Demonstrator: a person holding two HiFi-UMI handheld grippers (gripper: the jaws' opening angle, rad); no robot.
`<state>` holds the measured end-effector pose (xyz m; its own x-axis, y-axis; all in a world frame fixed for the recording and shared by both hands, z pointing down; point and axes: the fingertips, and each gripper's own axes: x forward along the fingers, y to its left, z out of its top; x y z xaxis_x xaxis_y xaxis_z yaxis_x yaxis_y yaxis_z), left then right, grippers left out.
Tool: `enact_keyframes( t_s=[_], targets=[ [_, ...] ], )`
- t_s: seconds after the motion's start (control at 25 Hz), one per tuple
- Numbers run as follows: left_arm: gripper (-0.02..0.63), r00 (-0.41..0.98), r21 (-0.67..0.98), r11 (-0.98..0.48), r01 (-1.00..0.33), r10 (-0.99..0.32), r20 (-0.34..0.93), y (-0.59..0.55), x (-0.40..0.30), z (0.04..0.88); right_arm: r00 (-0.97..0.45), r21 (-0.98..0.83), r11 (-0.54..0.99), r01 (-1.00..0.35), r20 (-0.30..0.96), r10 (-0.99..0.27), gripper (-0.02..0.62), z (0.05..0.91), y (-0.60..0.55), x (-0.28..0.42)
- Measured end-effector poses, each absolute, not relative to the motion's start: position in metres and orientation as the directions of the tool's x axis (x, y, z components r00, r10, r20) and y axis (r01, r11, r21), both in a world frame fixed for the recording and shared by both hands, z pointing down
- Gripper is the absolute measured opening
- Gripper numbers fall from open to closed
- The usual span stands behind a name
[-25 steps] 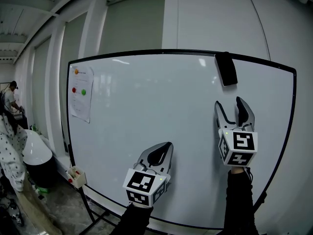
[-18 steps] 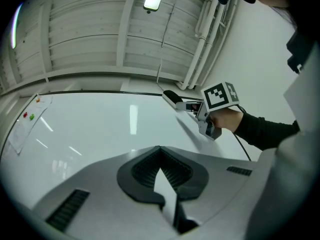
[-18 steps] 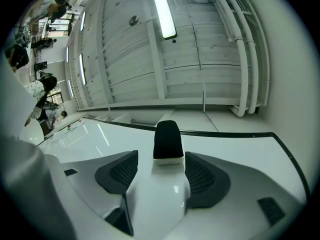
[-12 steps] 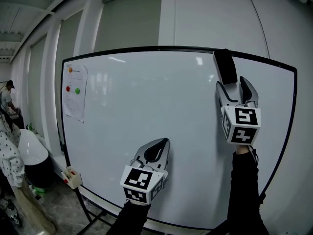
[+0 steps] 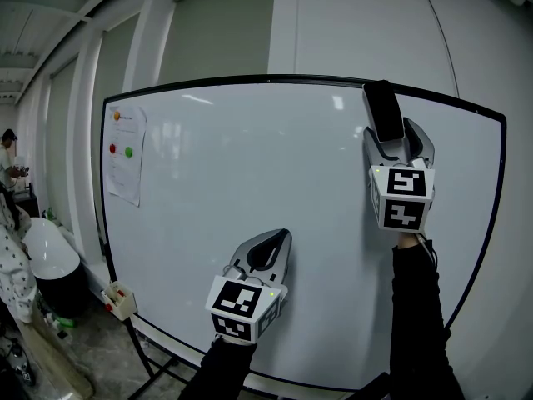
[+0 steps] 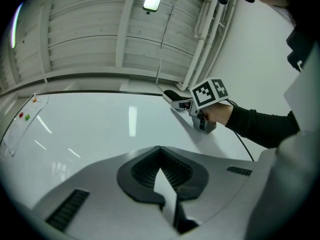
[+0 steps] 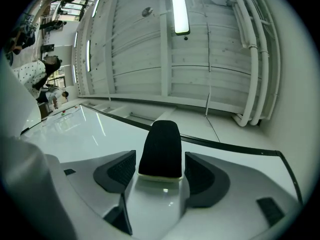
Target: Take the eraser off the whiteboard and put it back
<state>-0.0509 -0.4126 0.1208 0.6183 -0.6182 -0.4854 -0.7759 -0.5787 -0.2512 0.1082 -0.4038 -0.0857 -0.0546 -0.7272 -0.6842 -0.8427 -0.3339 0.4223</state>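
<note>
The right tool [image 5: 398, 133], a grey two-jaw grabber with a marker cube, has risen up the white, black-framed whiteboard [image 5: 250, 182] from mid-height to its top edge near the right corner. Its jaws have just been opening. The black oblong eraser [image 5: 381, 107] now stands between them, and the pads are not pressing on it.

A white wall [image 5: 358, 23] rises behind and above the right gripper [image 5: 398, 138]. Up and to the left of the left gripper [image 5: 273, 242], white pillars [image 5: 150, 48] frame grey panels [image 5: 221, 36]. Far to its lower left, a grey floor [image 5: 92, 352] carries a black bin [image 5: 62, 290] with a white top. Overhead, a lit tube light [image 7: 179, 9] sits on a ribbed white ceiling [image 7: 135, 49]. White pipes [image 7: 257, 59] climb to the right gripper's right.
</note>
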Motion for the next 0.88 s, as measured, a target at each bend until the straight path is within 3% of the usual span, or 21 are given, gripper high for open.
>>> enact_keyframes(
  t_s=[0.88],
  targets=[
    [0.006,0.614,-0.249,-0.572,-0.782,-0.635,-0.469,-0.409,-0.045,0.131,-0.058,0.414,-0.344,-0.843,-0.705,-0.707,0.276,-0.082,-0.397,0.11]
  ],
)
